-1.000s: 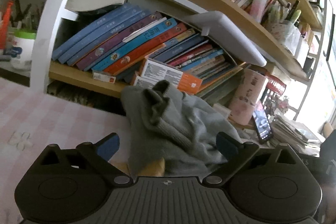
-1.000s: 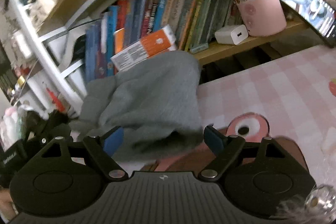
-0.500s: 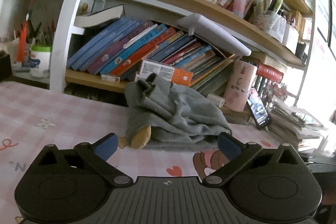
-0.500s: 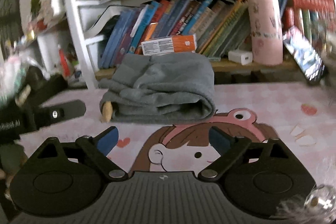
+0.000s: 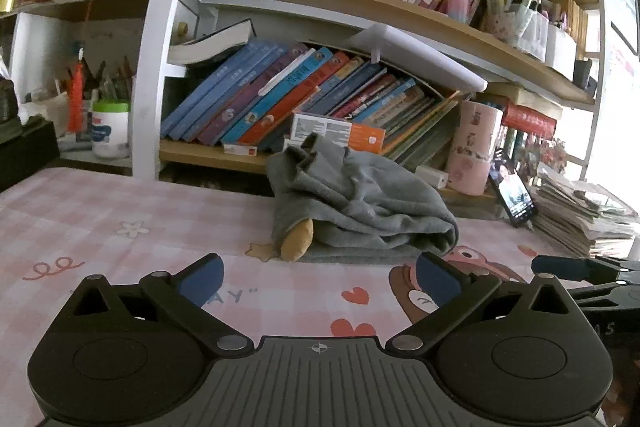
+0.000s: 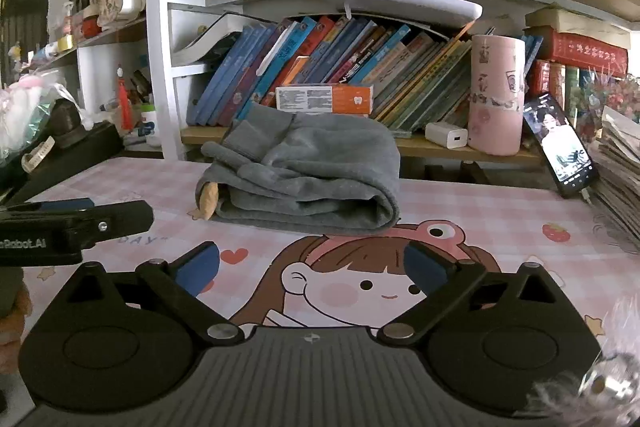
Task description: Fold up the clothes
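**Grey garment folded at the back of the table**

Grey garment (image 6: pixel 304 179) lies in a folded bundle on the table (image 6: pixel 480 219), against the bookshelf (image 6: pixel 400 143) — clear of both tools. Right gripper (image 6: pixel 312 267) is opening, nothing between its jaws; left gripper (image 5: pixel 318 277) is spread and empty. Only the left view shows the rumpled upper layers; the right view shows the rolled edge.

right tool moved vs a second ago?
Yes. The right tool has backed away from the grey garment, which now lies well ahead by the bookshelf, not between its opening jaws.
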The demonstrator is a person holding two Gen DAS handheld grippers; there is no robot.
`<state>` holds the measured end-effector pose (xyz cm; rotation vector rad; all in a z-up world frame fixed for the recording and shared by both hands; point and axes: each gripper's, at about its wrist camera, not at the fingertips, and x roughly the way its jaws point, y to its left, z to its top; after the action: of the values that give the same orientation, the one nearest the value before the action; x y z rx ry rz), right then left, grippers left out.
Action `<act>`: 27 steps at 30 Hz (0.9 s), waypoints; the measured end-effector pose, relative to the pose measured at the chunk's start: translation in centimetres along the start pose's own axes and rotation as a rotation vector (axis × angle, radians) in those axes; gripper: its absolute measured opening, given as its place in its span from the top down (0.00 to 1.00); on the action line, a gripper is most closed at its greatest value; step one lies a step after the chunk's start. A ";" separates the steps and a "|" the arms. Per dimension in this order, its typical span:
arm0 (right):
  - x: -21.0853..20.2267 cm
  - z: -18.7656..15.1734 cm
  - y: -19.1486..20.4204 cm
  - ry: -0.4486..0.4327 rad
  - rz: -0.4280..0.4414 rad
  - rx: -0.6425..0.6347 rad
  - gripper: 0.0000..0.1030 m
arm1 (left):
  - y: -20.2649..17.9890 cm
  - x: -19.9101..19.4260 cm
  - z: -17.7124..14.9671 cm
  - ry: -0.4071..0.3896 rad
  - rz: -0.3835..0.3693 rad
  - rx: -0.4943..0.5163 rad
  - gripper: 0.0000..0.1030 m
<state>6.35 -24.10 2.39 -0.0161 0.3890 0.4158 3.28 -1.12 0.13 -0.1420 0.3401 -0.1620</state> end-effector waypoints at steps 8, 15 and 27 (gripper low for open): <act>0.0 -0.2 0.1 -0.002 -0.022 -0.028 0.00 | 0.1 0.1 0.0 0.006 0.004 0.008 0.00; 0.6 -0.4 -0.1 0.021 -0.021 -0.037 0.00 | 0.2 0.4 0.0 0.029 -0.007 0.004 0.00; 1.0 -0.4 0.0 0.045 -0.041 -0.040 0.00 | 0.0 0.8 -0.1 0.060 0.018 0.011 0.00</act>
<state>7.04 -23.76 1.64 -0.0722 0.4237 0.3835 3.96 -1.24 -0.25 -0.1236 0.3997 -0.1502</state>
